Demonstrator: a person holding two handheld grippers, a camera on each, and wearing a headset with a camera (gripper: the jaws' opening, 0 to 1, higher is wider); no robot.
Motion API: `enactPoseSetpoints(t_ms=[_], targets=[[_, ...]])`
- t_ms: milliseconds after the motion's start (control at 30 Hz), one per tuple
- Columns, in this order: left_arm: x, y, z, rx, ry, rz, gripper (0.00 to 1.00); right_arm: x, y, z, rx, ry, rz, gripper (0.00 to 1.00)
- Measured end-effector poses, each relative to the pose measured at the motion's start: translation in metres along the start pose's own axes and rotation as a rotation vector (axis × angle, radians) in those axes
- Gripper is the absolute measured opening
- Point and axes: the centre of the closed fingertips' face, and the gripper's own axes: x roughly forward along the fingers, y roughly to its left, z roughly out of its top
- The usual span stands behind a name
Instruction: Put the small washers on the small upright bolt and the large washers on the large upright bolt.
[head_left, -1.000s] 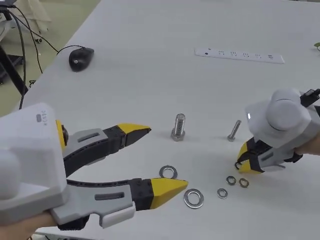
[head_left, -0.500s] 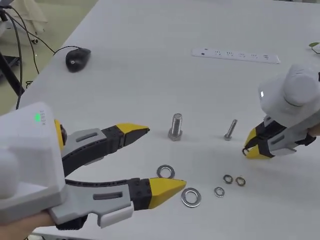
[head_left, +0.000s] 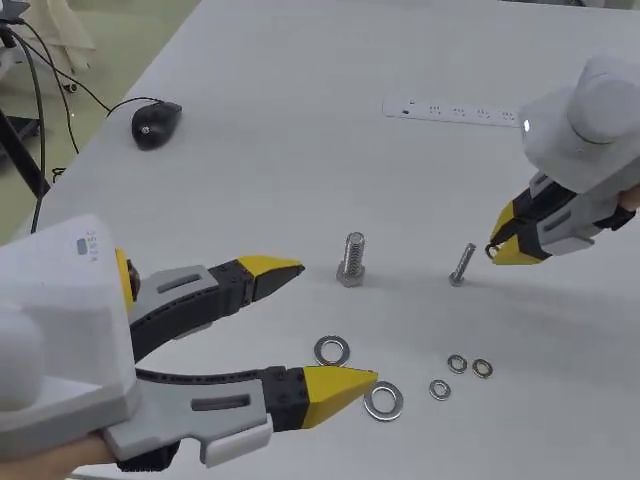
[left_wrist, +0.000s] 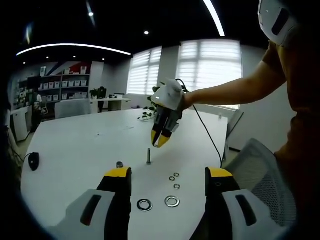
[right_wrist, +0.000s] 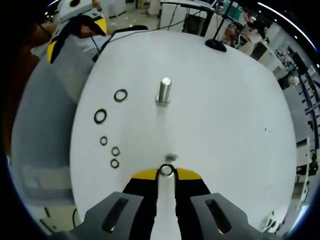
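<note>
The fingers of the right gripper (head_left: 508, 250) are pinched shut on a small silver metal washer (right_wrist: 166, 171). They hold it by its rim at the very tips, with its hole facing forward along the fingers. Just below and ahead of those tips stands the small upright grey metal bolt (head_left: 462, 265), head down on the pale grey worktop (head_left: 300, 120) and threaded shank up. In the right gripper view its top (right_wrist: 171, 157) shows just beyond the washer, almost in line with the hole but a touch to one side. The coming move turns on that line. The bolt's long axis runs upward, so the washer likely has to be centred over the tip and then lowered straight along the shank; a small offset would probably catch the ring on the threads. The left gripper (head_left: 305, 327) has its fingers spread wide and holds nothing. Two large flat silver washers (head_left: 332, 350) lie near its lower fingertip, one between the fingers and one just past the tip. The large upright grey metal bolt (head_left: 352, 260) stands just beyond its upper fingertip. Three more small silver washers (head_left: 457, 363) lie on the worktop between the two grippers, below the right fingers. The right fingers are much nearer the small bolt, and the left fingers are nearer the large washers and large bolt.
</note>
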Motion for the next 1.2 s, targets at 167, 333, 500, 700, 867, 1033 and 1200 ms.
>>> enactPoseSetpoints(t_ms=[167,333,500,700,867,1033,1200], targets=[[0.0,0.001,-0.001,0.002,0.007,0.0,0.58,0.002,-0.006,0.006,-0.009,0.008,0.006,0.12],[-0.001,0.003,0.0,0.001,0.005,0.002,0.58,0.007,-0.006,0.01,-0.027,0.016,0.01,0.12],[0.0,0.004,0.0,0.002,0.004,0.003,0.58,0.01,-0.006,0.01,-0.026,0.022,0.015,0.12],[-0.001,0.005,0.0,-0.001,0.001,0.003,0.58,0.012,-0.004,0.01,-0.032,0.03,0.025,0.12],[-0.002,0.006,-0.001,-0.002,0.001,0.007,0.58,0.015,-0.004,0.01,-0.036,0.037,0.025,0.12],[-0.003,0.007,-0.001,-0.001,0.004,0.009,0.58,0.02,-0.003,0.009,-0.035,0.045,0.034,0.12],[-0.004,0.007,-0.004,-0.007,0.011,0.006,0.57,0.026,0.0,0.007,-0.035,0.046,0.043,0.12]])
